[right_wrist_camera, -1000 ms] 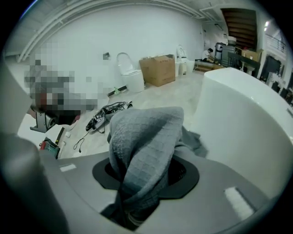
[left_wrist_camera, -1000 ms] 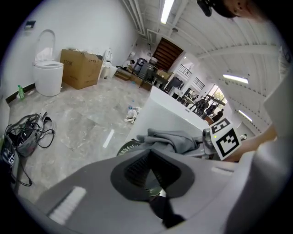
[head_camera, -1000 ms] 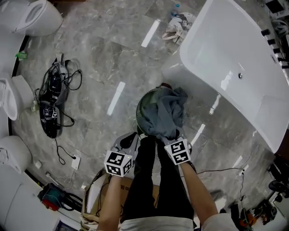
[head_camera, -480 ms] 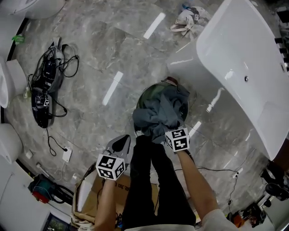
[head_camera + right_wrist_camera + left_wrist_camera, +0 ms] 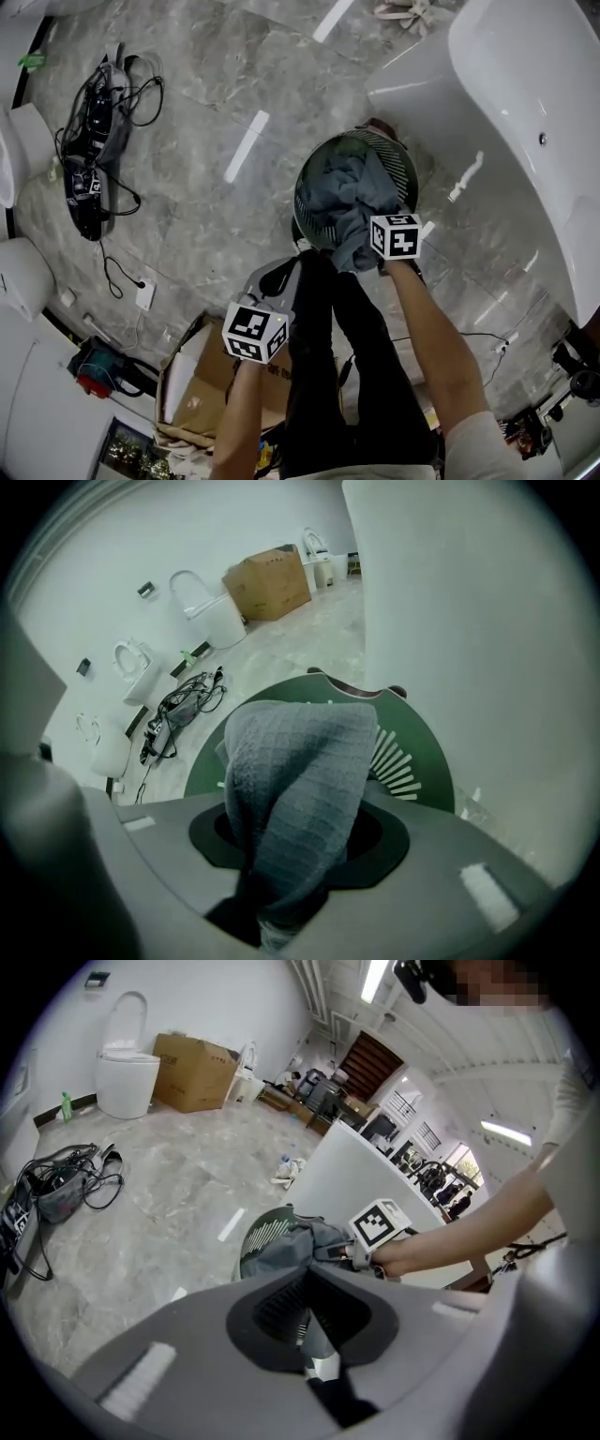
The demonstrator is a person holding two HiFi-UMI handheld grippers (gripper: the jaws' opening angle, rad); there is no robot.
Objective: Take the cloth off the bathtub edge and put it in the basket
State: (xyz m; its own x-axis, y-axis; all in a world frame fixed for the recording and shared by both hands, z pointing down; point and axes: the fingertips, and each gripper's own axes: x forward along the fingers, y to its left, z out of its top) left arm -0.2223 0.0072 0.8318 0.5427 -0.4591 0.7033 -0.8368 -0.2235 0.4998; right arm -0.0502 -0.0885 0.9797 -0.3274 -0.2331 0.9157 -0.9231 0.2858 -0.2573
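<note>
My right gripper has its jaws clamped on the grey cloth, which droops into the green basket on the floor beside the white bathtub; my left gripper hangs nearby, jaws together, empty.

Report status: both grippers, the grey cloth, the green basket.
Left gripper shut, empty. Right gripper shut on grey waffle-weave cloth, draped into round green slatted basket, not yet released. White bathtub alongside, not blocking.

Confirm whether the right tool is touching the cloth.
Touching. The right gripper view shows the cloth pinched between the right tool's jaws, hanging over the basket.
</note>
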